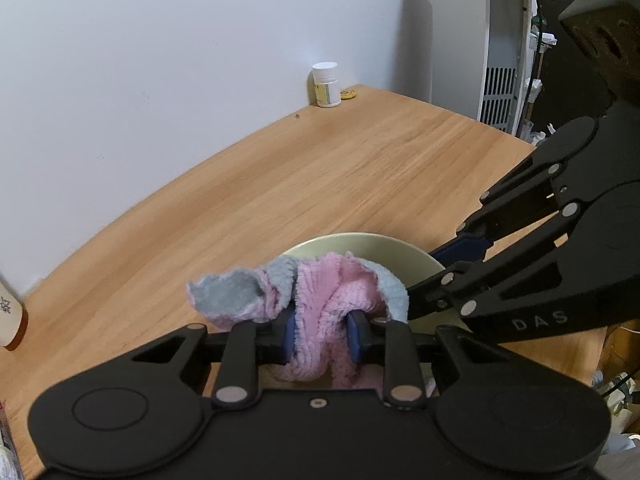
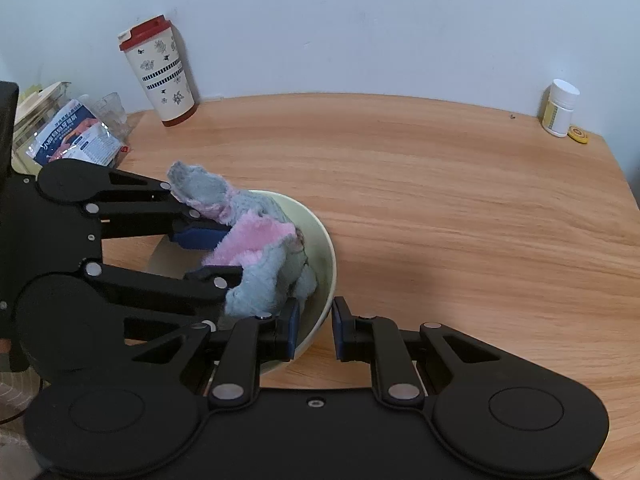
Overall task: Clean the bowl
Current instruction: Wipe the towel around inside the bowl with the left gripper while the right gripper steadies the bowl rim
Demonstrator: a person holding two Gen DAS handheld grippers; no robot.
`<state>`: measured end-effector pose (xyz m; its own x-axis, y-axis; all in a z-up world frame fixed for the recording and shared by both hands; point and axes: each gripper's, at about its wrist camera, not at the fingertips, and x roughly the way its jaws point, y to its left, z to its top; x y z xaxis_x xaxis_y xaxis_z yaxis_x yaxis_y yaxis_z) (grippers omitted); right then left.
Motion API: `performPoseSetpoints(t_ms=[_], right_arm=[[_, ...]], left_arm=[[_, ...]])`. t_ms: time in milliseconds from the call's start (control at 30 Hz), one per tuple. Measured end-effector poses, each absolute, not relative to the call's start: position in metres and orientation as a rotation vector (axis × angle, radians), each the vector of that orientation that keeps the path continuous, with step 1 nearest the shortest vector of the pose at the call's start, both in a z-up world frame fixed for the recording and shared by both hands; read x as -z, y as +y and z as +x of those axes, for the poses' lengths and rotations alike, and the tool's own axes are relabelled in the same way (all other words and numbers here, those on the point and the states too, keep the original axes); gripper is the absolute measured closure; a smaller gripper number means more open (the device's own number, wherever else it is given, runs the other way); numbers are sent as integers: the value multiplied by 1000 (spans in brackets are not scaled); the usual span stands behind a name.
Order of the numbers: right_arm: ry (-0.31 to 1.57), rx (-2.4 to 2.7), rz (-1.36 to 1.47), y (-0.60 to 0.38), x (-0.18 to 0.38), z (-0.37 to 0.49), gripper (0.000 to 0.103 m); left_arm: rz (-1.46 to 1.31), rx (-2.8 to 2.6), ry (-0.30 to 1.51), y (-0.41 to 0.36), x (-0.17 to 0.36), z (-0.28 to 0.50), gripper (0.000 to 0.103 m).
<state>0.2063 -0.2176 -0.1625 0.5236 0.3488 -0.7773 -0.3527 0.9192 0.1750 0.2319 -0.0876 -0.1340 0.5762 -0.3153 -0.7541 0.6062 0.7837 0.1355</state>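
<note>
Pale yellow-green round bowl sits on the wooden table, near its front edge, directly ahead of and below both grippers. Left gripper is clamped nearly shut on a bunched pink-and-grey fleecy cloth; the wad bulges between and over the blue pads, and its free end hangs into the bowl's cavity. In the right wrist view the cloth lies along the bowl's left inner wall, with the left gripper reaching in from the left. Right gripper straddles the bowl's near rim: one pad inside the wall, the other outside, jaws narrow. Contact appears to be made, so I read it as pinching the rim to steady the bowl, though pad pressure is not fully clear. Judgement: wiping depends on the left gripper sweeping the cloth round the inner wall while the right holds the rim.
</note>
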Motion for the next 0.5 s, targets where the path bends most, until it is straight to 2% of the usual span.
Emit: performPoseSetpoints(t_ms=[500], right_arm=[[932,-426,-23,-214,160,216,84]], left_arm=[[417,543,769,-77,121,230,77]])
